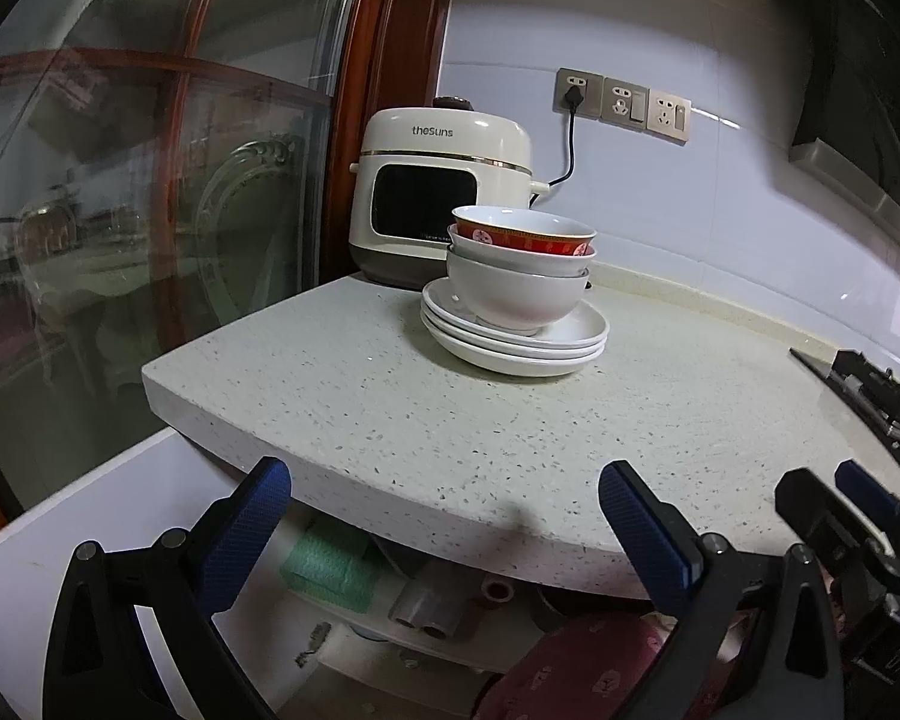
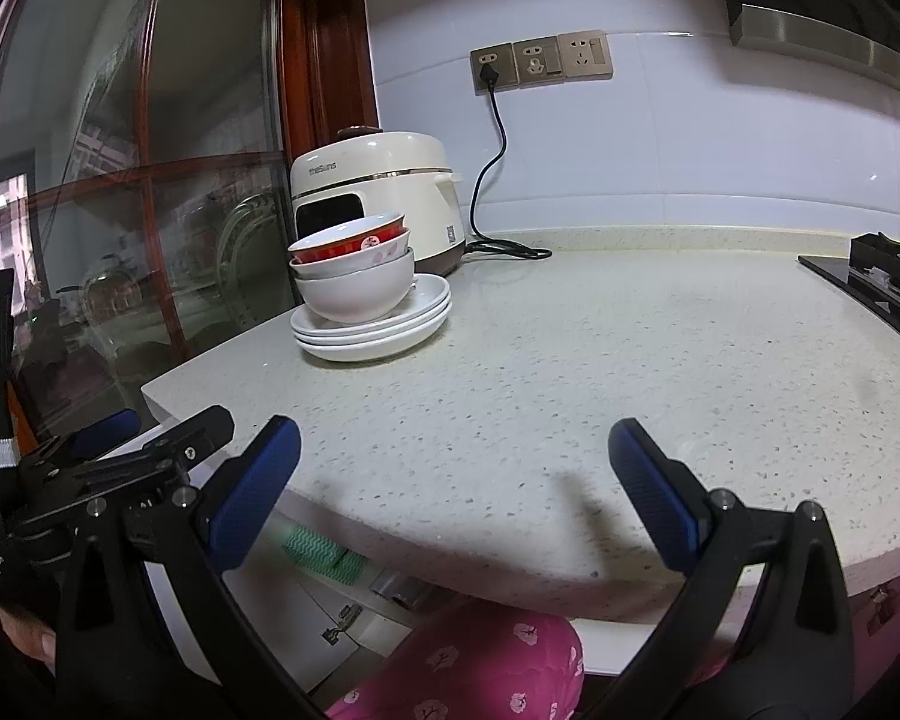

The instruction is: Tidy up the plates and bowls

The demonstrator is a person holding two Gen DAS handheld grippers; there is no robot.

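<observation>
Left wrist view: left gripper [image 1: 444, 495] fingers spread wide, nothing between them, hovering at the near edge of the speckled countertop [image 1: 510, 420]. Stack sits far-centre on the counter: three white plates [image 1: 546, 348] nested flat, on top of them a white bowl [image 1: 510, 294], a second pale bowl [image 1: 561, 264] inside it, and a red bowl [image 1: 522, 234] nested on top. Red bowl looks empty as far as the rim shows. Cream rice cooker [image 1: 444, 180] just behind the stack, plugged into the wall outlets [image 1: 624, 105]. Stove [image 1: 870, 390] at far right. Below the counter, an open cabinet holds a green cloth [image 1: 330, 570]; other items there too dim to name.

Right wrist view: right gripper [image 2: 453, 471] also wide open and empty, near counter edge. Same stack now far-left: plates [image 2: 384, 330], white bowl [image 2: 360, 291], red bowl [image 2: 354, 243] on top, cooker [image 2: 390, 186] behind. Left gripper's tool body [image 2: 138, 462] at near left. Pink patterned clothing [image 2: 480, 666] below
</observation>
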